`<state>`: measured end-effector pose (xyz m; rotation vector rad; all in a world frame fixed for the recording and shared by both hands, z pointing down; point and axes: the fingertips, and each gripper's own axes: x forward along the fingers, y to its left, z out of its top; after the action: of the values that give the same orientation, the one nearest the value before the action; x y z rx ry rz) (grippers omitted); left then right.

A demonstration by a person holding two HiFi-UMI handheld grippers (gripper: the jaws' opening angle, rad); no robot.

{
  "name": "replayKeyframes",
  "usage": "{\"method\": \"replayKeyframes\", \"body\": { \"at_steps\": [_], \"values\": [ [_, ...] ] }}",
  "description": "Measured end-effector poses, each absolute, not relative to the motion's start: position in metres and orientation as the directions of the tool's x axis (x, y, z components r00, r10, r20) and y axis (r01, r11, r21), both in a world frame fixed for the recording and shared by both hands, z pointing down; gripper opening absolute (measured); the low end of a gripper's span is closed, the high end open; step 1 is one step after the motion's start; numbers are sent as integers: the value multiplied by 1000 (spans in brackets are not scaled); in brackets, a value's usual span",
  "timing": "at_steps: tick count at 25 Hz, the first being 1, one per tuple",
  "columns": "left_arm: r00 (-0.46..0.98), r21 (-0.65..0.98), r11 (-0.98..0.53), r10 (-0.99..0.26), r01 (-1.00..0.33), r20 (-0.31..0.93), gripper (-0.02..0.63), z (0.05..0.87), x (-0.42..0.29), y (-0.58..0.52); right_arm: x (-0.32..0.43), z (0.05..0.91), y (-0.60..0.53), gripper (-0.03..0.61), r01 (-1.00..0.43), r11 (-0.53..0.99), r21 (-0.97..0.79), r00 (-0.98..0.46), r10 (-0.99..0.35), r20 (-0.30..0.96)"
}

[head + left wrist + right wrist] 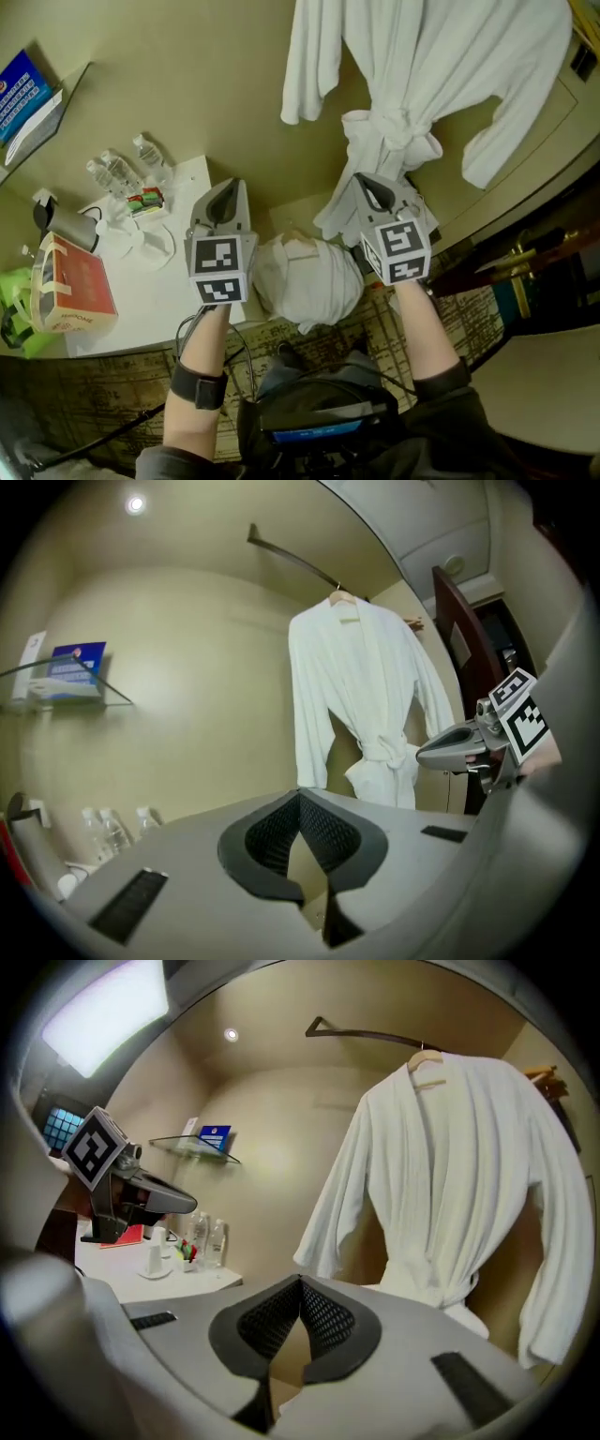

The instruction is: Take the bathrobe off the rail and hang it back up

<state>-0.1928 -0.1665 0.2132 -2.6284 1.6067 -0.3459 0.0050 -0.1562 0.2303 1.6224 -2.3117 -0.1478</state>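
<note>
The white bathrobe (pixel 422 66) hangs on a wooden hanger (pixel 427 1057) from the dark rail (pixel 361 1033) against the beige wall, its belt knotted at the waist. In the left gripper view the bathrobe (pixel 361 691) hangs straight ahead, some way off. My left gripper (pixel 228 186) is shut and empty, held low and left of the robe. My right gripper (pixel 364 180) is also shut with nothing in it, just in front of the robe's lower hem. The jaws of both meet tip to tip. Each gripper appears in the other's view: the right gripper (pixel 466 743) and the left gripper (pixel 136 1196).
A white table (pixel 202 173) at the left carries water bottles (pixel 120 171), cups and a red box (pixel 75 286). A glass shelf (pixel 197 1147) holds a blue card. A white bundle (pixel 307 279) lies on the floor between my arms. Dark wooden furniture (pixel 525 258) stands at the right.
</note>
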Motion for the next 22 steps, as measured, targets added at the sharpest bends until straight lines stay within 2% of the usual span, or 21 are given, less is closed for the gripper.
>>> {"method": "replayKeyframes", "body": {
  "at_steps": [11,16,22],
  "values": [
    [229,-71,-269,-909,-961,348,1,318,-214,-72,22,333,-96,18,-827,550,117,-489,-806,333],
    [170,-100,-228,-899,-968,404,1,349,-209,-26,38,370,-65,18,-809,585,60,-524,-763,379],
    [159,-28,-190,-887,-981,434,1,376,-208,15,35,400,-25,18,-785,619,20,-552,-714,430]
  ]
}}
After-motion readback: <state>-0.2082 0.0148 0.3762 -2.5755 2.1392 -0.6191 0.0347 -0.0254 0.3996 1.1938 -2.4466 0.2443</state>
